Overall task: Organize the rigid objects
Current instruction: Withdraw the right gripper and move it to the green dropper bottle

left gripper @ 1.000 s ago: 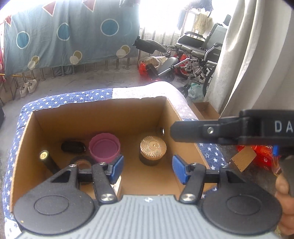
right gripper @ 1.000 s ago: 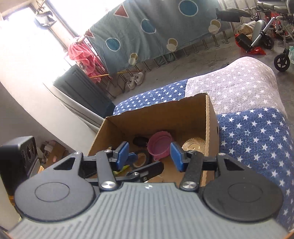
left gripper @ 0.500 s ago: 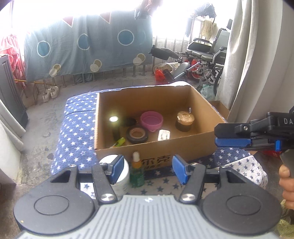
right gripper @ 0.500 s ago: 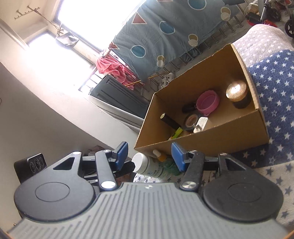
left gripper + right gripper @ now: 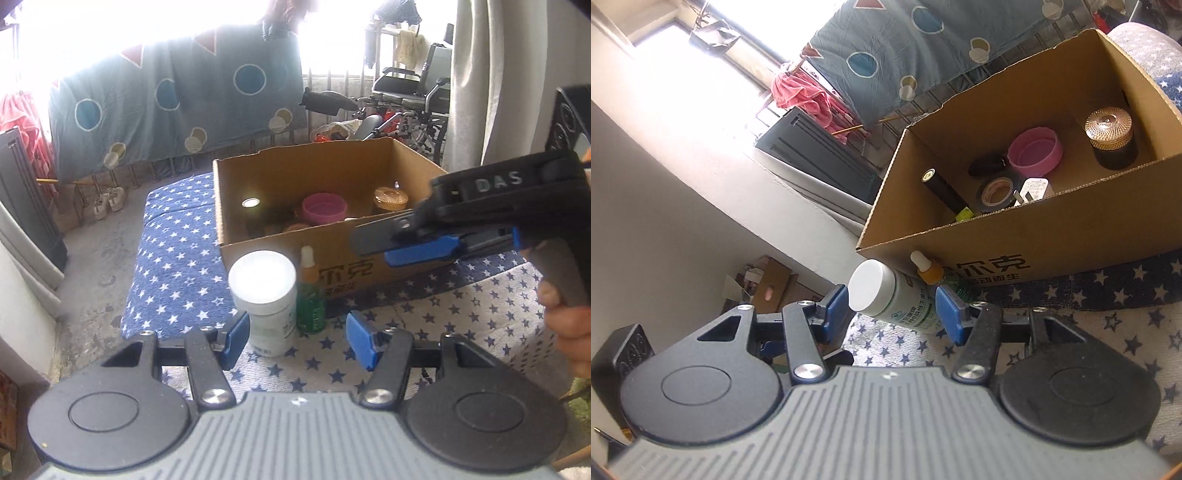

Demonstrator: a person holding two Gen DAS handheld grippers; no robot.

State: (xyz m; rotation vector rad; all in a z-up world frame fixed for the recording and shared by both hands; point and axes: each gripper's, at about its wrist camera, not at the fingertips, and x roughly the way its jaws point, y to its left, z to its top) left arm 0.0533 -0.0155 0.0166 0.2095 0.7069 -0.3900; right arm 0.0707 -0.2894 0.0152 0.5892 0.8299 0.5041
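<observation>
A cardboard box (image 5: 321, 254) sits on a star-print cloth (image 5: 177, 251), open at the top. Inside it are a pink cup (image 5: 1036, 151), a jar with a ribbed gold lid (image 5: 1110, 134) at about three o'clock from the cup, a black tape roll (image 5: 997, 192) at about seven o'clock from the cup, a black tube (image 5: 942, 186) leaning toward the box's left wall, and a small white plug (image 5: 1034, 190) just beside the tape.

Outside the box, against its front wall, stand a white pill bottle (image 5: 266, 295) and a green dropper bottle (image 5: 310, 295), the dropper just at three o'clock of the pill bottle (the two look to be touching, though I cannot be sure).

The left tongs (image 5: 295, 341) are spread, blue pads apart, with the pill bottle's base just ahead of the gap and nothing pinched.

The right tongs (image 5: 894, 312) are also spread. In the right wrist view the pill bottle lies in the gap between the pads, and whether either pad touches it cannot be told. In the left wrist view the right tongs (image 5: 406, 245) come in from three o'clock, in front of the box's front wall, held by a hand (image 5: 569, 317).
</observation>
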